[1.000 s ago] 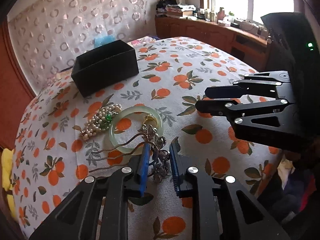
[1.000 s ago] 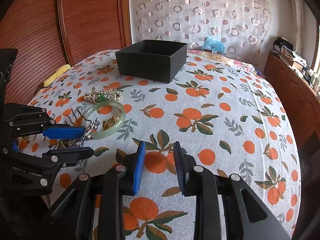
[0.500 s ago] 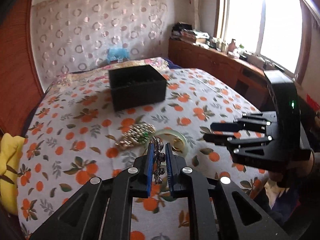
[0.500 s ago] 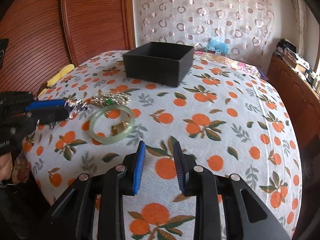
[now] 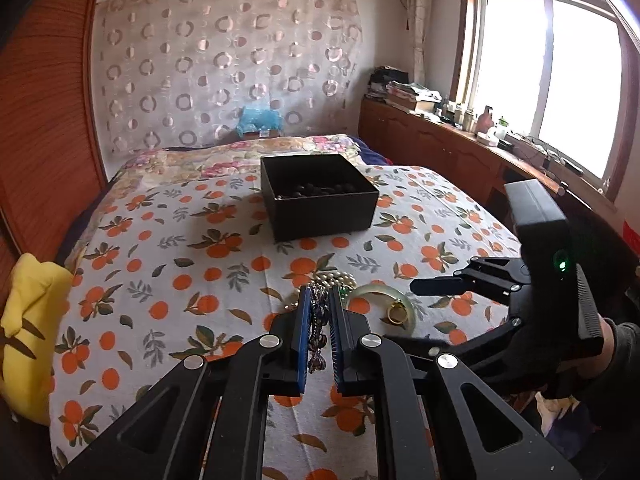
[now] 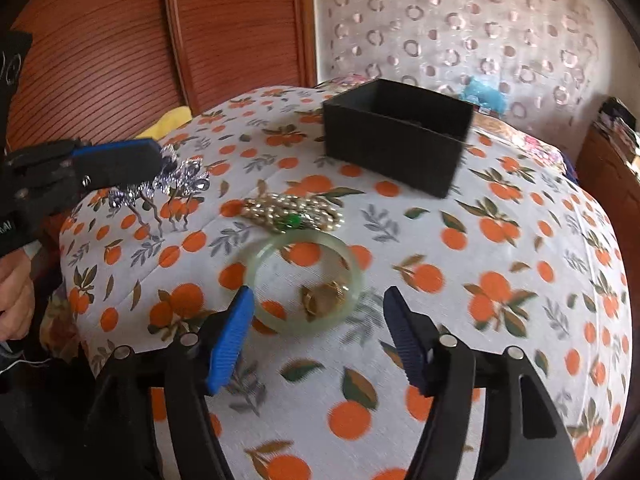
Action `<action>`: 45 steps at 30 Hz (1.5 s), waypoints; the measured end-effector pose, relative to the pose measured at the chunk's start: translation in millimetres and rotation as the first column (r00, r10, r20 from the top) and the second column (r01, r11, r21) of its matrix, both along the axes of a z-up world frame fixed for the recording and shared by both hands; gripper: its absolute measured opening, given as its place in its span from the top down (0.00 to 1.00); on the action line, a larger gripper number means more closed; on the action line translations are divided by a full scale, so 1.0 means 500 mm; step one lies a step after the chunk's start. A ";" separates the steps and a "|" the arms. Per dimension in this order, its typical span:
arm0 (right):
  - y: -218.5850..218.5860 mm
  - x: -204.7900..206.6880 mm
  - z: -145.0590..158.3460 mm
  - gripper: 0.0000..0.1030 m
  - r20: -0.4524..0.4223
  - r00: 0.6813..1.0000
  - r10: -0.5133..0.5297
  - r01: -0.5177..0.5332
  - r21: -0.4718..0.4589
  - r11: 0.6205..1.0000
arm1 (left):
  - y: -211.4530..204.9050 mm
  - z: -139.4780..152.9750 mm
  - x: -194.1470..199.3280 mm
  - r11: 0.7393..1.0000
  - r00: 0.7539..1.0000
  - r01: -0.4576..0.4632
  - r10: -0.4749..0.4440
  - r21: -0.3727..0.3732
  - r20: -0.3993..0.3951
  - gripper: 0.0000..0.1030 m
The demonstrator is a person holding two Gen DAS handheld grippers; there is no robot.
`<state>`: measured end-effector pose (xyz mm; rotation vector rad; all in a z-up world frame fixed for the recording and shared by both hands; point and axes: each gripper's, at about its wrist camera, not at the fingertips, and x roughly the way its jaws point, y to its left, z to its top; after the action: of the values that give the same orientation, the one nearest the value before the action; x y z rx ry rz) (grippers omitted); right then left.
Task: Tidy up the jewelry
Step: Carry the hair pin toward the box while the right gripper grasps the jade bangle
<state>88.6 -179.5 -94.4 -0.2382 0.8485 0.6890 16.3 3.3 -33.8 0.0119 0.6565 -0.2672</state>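
Above the orange-print bedspread (image 6: 500,240), the left hand-held gripper (image 5: 319,332) is clamped on a silver hair comb (image 6: 176,184), lifted clear of the bed. Dark beads already lie in the black box (image 5: 320,196); the comb isn't in yet. The pearl bracelet (image 6: 296,212), jade bangle (image 6: 306,284) and gold ring (image 6: 324,296) remain. The right hand-held gripper (image 6: 320,340) gapes wide just before the bangle. Nothing blocks the box.

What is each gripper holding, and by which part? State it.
The left gripper is shut on the silver hair comb, clamped at its ornamental top, with the prongs hanging free. The right gripper is open and holds nothing.
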 end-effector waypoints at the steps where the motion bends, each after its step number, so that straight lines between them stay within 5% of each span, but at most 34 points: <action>1: 0.008 0.003 -0.001 0.29 -0.005 1.000 0.007 -0.007 -0.004 1.000 | 0.002 0.000 0.001 1.000 1.000 -0.003 0.003 -0.001 0.001 0.92; 12: 0.045 0.024 -0.010 0.21 -0.027 0.999 0.046 -0.047 -0.052 0.998 | 0.010 0.020 0.012 1.000 0.999 -0.022 0.022 0.018 0.030 0.92; 26: 0.045 0.024 -0.018 0.28 -0.017 0.998 0.064 -0.065 -0.065 0.996 | 0.021 0.037 0.041 0.999 0.998 -0.036 0.036 0.018 0.046 0.92; 45: -0.033 0.065 0.078 0.28 0.072 0.997 -0.026 0.023 0.031 0.999 | -0.001 0.101 0.127 0.999 0.992 -0.017 0.013 0.029 0.127 0.92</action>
<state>121.3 -195.8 -55.4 -0.2243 0.7700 0.6658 79.8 2.6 16.5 0.0522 0.5337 -0.2400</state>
